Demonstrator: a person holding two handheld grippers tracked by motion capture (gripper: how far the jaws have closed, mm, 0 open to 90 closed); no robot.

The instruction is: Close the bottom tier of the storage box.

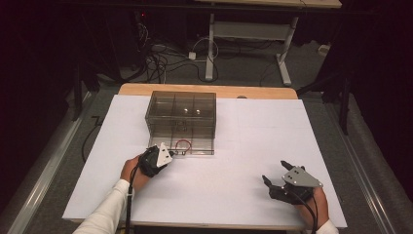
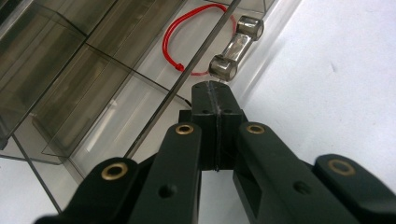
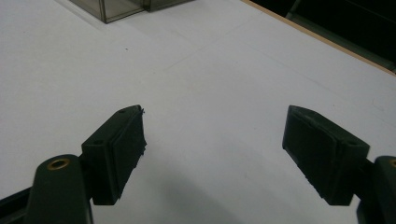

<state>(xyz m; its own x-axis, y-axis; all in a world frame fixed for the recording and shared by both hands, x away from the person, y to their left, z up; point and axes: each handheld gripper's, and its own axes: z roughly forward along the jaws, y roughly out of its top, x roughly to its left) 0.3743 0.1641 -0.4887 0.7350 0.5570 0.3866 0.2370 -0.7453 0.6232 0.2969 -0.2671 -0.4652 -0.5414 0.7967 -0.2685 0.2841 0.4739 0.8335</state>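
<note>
Left gripper at the front lower edge of the clear compartment box, jaws pressed flat together with nothing visible between the pads, tips right up against the box's small clear handle; contact with the handle too close to call. Seen from the high view, same gripper at the box's near left corner, hand behind it on the white table. Red loop of cord lying inside the front compartment of the lowest drawer, just behind the handle (thin metal rod crossing over it in the left gripper view). Right gripper well apart from the box, low over bare table near the right front, jaws spread wide and holding nothing. In the high view, right gripper pointing away from the person toward the table's middle, box corner far off.
</note>
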